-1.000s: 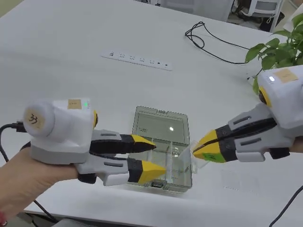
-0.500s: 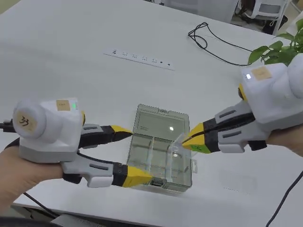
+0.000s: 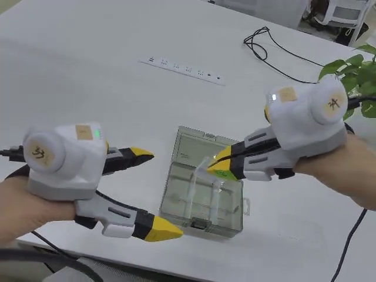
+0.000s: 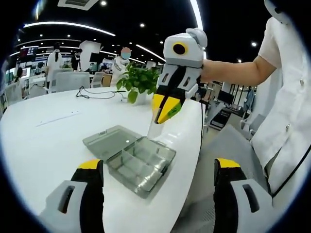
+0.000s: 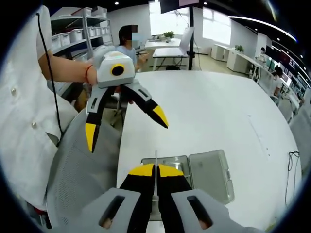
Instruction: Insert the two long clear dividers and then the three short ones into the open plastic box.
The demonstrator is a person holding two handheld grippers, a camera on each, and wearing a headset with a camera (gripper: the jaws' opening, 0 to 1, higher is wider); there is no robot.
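Over a white table (image 3: 76, 70), a person holds a tool in each hand above an open plastic box (image 3: 230, 207). The right tool (image 3: 216, 165) is clenched on a clear divider (image 3: 201, 168). It pinches the sheet by its upper edge and holds it tilted just over the tray, near the hinge side. Whether the sheet's lower edge already touches the tray cannot be told from the headset camera.

In the right gripper view the two yellow-tipped jaws are pressed together. The divider (image 5: 155, 158) stands as a thin line between them, directly above the box (image 5: 167, 162).

The left tool (image 3: 151, 192) is released, its jaws spread wide beside the box's left side. One tip is level with the lid (image 3: 200, 147), the other is near the tray's front corner, and neither touches anything. In the left gripper view the box (image 4: 141, 162) lies between and just beyond those parted jaws, and the right tool (image 4: 165, 108) dangles the clear sheet above it.

The lid lies open and flat on the table behind the tray. Two clear partitions (image 3: 191, 197) stand upright inside the tray, running front to back. Farther back on the table are a white power strip (image 3: 182, 70) and a coiled black cable (image 3: 276, 47). A leafy plant (image 3: 352, 67) sits at the right edge.
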